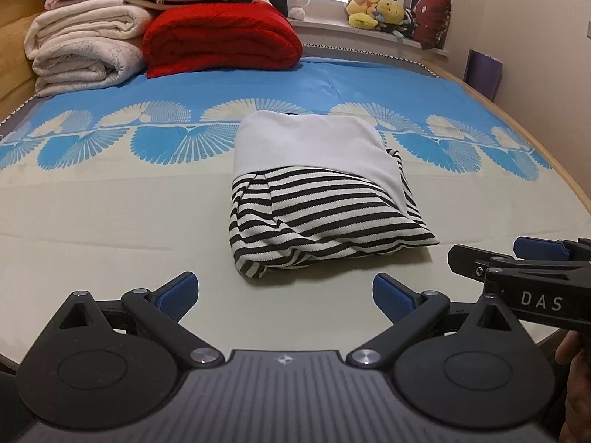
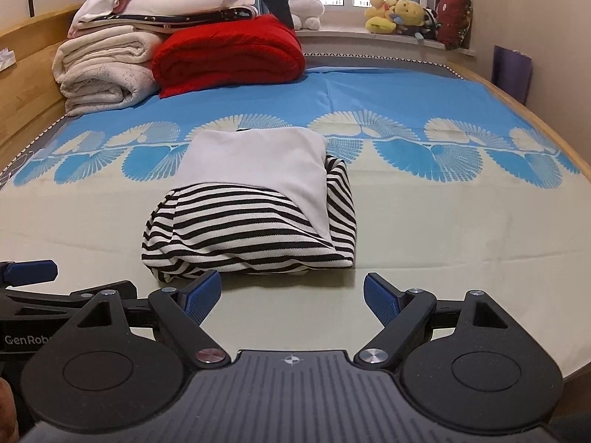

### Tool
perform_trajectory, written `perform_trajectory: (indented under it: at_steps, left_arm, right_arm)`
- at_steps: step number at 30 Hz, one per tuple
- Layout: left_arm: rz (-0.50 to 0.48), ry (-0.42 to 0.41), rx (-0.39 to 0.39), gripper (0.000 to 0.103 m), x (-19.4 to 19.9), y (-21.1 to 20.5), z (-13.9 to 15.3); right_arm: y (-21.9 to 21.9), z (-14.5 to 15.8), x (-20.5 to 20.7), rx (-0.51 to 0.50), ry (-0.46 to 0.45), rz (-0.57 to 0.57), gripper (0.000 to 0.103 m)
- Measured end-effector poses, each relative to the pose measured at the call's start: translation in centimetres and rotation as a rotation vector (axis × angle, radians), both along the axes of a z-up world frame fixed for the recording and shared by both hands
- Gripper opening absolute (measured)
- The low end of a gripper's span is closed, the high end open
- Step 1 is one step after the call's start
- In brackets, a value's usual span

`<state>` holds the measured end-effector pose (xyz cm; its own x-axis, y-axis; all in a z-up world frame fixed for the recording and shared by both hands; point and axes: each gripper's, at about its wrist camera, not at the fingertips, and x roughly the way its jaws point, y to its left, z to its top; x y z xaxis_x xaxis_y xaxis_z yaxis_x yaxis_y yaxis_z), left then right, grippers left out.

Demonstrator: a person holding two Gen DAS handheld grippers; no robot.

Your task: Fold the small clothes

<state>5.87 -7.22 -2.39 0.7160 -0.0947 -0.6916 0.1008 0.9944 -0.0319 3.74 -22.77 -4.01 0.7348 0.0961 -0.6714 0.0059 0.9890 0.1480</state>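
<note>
1. While both tongs, left gripper and right gripper, hang spread and empty, the shirt lies folded just beyond them.
2. Fold looks done; next, probably tidy its near edge.

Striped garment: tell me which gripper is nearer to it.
Right. The right gripper sits at the striped garment's near edge, its left pad almost at the hem. The left gripper is open too, slightly farther back.
</note>
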Motion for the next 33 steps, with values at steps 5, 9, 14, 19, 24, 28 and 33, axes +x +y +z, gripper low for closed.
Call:
perform_trajectory:
  at_steps: [5,9,14,19,24,28,33]
  left_arm:
    - [-0.002,0.002,-0.003,0.101,0.12,-0.25,-0.1]
    - [-0.006,0.001,0.004,0.101,0.18,-0.4,-0.24]
    - [-0.006,0.0,0.003,0.101,0.16,-0.37,-0.29]
    - [-0.006,0.0,0.003,0.101,0.17,-0.37,-0.31]
    - [-0.007,-0.001,0.002,0.101,0.21,-0.36,-0.35]
    - [-0.006,0.0,0.002,0.101,0.2,-0.37,-0.35]
    - [-0.007,0.0,0.002,0.101,0.21,-0.32,-0.35]
  right_arm:
    - [-0.06,-0.04,0.04,0.001,0.003,-0.003,0.085]
    - [-0.21,-0.23,0.17,-0.002,0.007,-0.004,0.085]
    - [-0.23,-0.23,0.13,-0.004,0.008,-0.006,0.084]
    - [-0.19,-0.21,0.17,-0.004,0.009,-0.005,0.084]
    - [-0.15,-0.19,0.2,-0.006,0.009,-0.005,0.084]
    - [-0.13,-0.19,0.2,-0.005,0.01,-0.006,0.084]
    - [-0.22,-0.19,0.19,-0.004,0.011,-0.004,0.084]
